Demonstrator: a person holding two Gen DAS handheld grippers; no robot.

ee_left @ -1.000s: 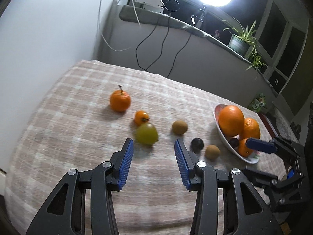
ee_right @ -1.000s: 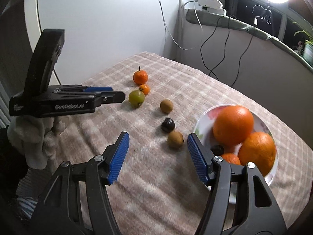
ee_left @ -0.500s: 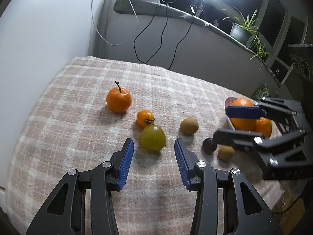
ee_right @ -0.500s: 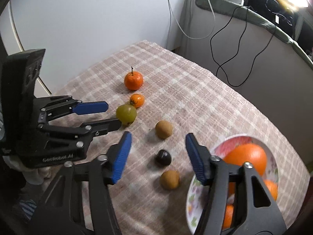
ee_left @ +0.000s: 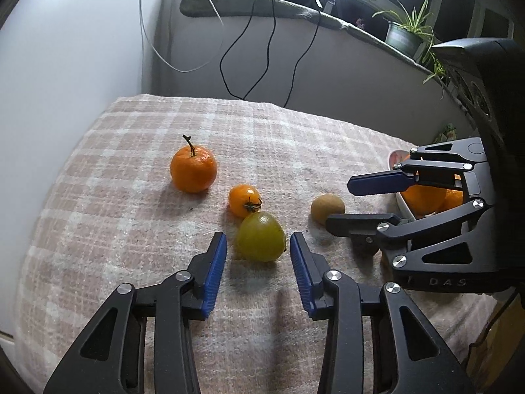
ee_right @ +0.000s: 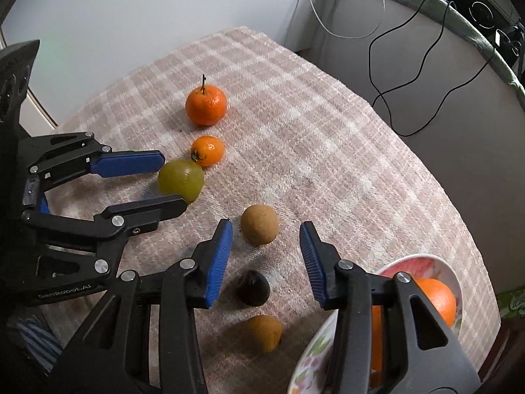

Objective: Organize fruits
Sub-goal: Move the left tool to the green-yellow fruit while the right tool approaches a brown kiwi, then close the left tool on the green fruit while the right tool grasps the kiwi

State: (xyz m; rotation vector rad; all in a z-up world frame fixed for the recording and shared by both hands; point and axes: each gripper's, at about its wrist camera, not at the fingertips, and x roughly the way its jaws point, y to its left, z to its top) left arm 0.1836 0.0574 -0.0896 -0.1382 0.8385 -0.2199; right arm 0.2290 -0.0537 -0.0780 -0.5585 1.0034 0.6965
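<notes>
Oranges already sit in the bowl (ee_right: 454,282) at lower right. Six fruits remain on the cloth (ee_right: 328,138). Left gripper (ee_left: 258,249) is closing around the green fruit (ee_left: 261,236), not touching; right gripper (ee_right: 265,249) is closing above the dark fruit (ee_right: 253,288), empty.

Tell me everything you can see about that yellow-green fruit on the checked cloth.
The yellow-green fruit is smooth, glossy and roundish, slightly pointed at one side, with no stem showing. It rests on the pink checked cloth, right against the small orange tomato behind it. The left gripper points at it, blue pads on either side, jaws closing but not yet pressing. In the right wrist view it lies just beyond the fingertips, casting a soft shadow.
</notes>
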